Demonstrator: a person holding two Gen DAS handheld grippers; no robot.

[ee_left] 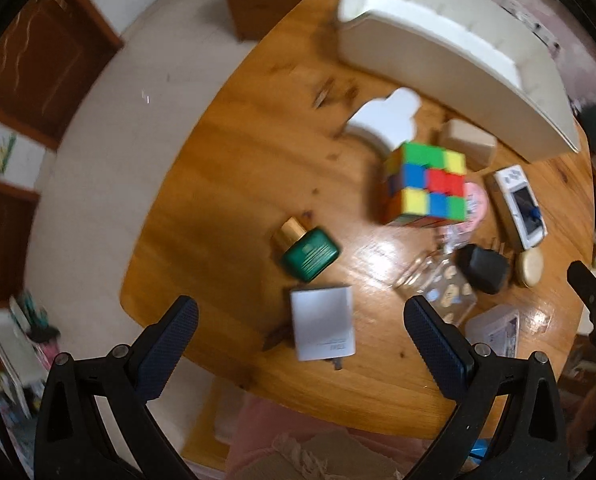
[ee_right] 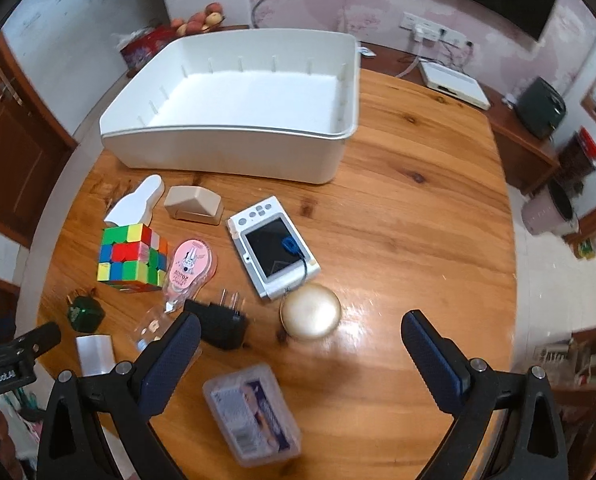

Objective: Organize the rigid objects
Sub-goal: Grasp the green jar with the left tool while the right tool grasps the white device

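Observation:
A white bin [ee_right: 234,148] stands at the back of a round wooden table [ee_right: 418,220]; it also shows in the left wrist view [ee_left: 450,76]. In front lie a colour cube [ee_right: 132,258], a white handheld device [ee_right: 276,246], a round gold case [ee_right: 311,317], a black plug [ee_right: 220,322], a clear card box [ee_right: 252,414], a green bottle [ee_left: 308,254] and a white charger [ee_left: 322,328]. My left gripper [ee_left: 302,320] is open above the white charger. My right gripper [ee_right: 300,332] is open above the table's front, near the gold case.
A beige block [ee_right: 194,204], a white bottle-shaped piece [ee_right: 136,202], a pink tape dispenser [ee_right: 188,264] and a clear patterned bottle [ee_left: 438,292] also lie on the table. A wooden cabinet [ee_right: 18,140] stands at the left. A side counter [ee_right: 518,128] holds appliances at the right.

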